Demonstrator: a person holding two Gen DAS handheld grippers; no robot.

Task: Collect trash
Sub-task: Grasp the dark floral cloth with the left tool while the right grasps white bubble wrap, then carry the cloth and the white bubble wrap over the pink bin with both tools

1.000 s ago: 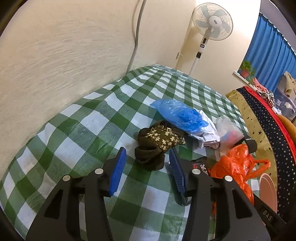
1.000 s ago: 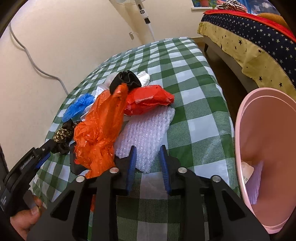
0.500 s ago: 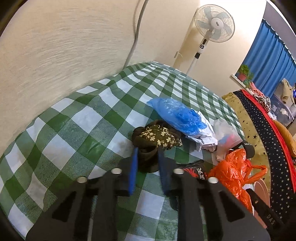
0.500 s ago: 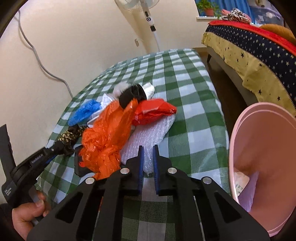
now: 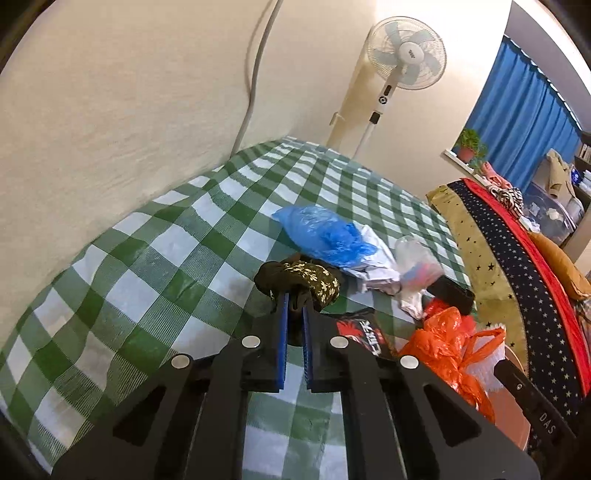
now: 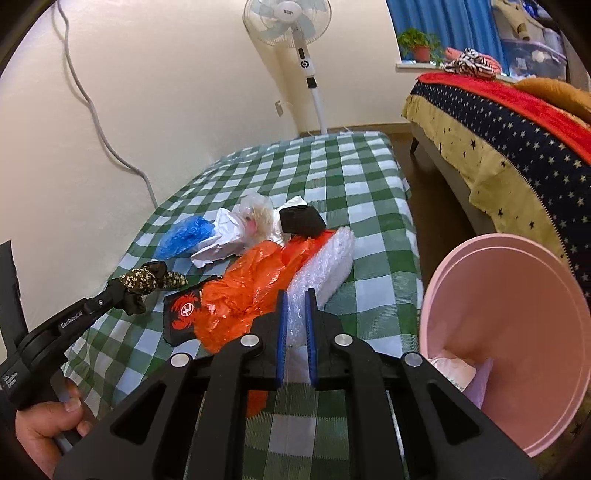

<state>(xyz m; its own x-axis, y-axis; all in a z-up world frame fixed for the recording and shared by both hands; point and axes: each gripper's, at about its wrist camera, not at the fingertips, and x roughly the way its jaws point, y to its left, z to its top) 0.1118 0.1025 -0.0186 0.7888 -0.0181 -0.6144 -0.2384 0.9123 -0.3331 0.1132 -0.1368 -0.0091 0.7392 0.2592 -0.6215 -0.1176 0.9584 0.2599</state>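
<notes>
- My left gripper (image 5: 294, 308) sits at the centre of its frame, its blue pads (image 5: 282, 332) clamped on the near edge of a dark floral cloth (image 5: 301, 282). From the right wrist view the cloth (image 6: 146, 280) hangs from those fingertips, lifted just off the green checked worktop (image 5: 129, 288).
- My left hand (image 6: 48, 424) grips the handle at lower left of the right view; the arm reads "GenRobot.AI" in white.
- Just right of the cloth lies a black packet (image 5: 364, 334) with a red crab drawing and white characters I cannot read.
- Beyond it sit an orange plastic bag (image 5: 443, 347), a blue plastic bag (image 5: 321, 236), crumpled white paper (image 5: 373, 266) and a clear bag (image 5: 417, 258), bunched together.
- My right gripper (image 6: 295, 301) has its pads pinched on the near edge of a bubble wrap sheet (image 6: 325, 266), which touches the orange bag.
- A pink bin (image 6: 517, 332) fills the right side of that frame, with pale scraps at its bottom.
- A black folded item (image 6: 301, 221) lies at the far end of the pile.
- A white standing fan (image 6: 291, 22) stands at upper centre; its badge is too small to read.
- A star-patterned bed cover (image 6: 517, 140) fills the upper right.
- "DAS" shows on the black arm at lower right of the left view.
</notes>
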